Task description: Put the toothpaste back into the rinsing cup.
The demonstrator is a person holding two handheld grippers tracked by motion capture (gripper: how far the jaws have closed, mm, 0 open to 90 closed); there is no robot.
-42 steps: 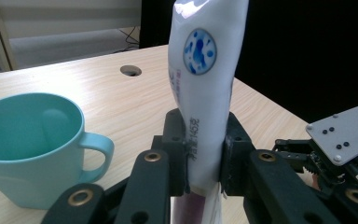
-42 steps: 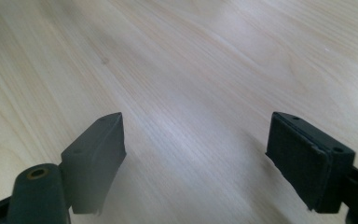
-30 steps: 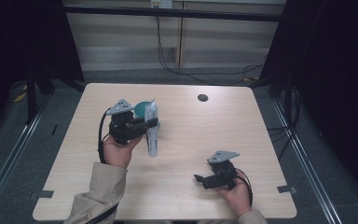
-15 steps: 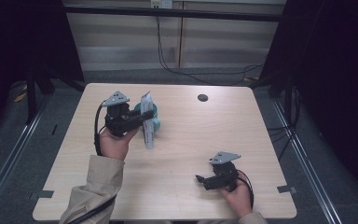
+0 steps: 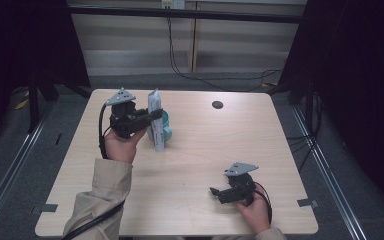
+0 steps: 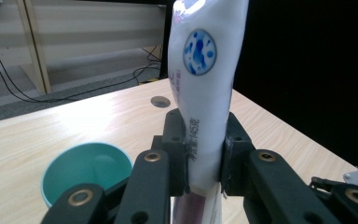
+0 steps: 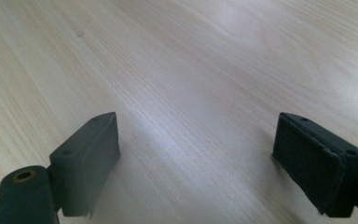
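Note:
My left gripper (image 5: pixel 152 116) (image 6: pixel 204 154) is shut on a white soft packet (image 5: pixel 155 122) (image 6: pixel 205 88) with a blue round mark, held upright above the table. A teal bowl (image 5: pixel 166 127) (image 6: pixel 86 170) sits on the table just behind and below the packet, partly hidden by it in the high view. My right gripper (image 5: pixel 219 192) (image 7: pixel 198 158) rests low over the bare wood near the front right of the table, jaws wide apart with nothing between them.
The light wooden table (image 5: pixel 195 150) has a small dark round hole (image 5: pixel 217 104) (image 6: pixel 160 101) near its far edge. Dark curtains stand on both sides. Cables (image 5: pixel 200 75) lie on the floor behind the table.
The left hand has lifted the packet and turned it from slanted to upright, moving it toward the far side over the bowl. The right gripper has stayed where it was.

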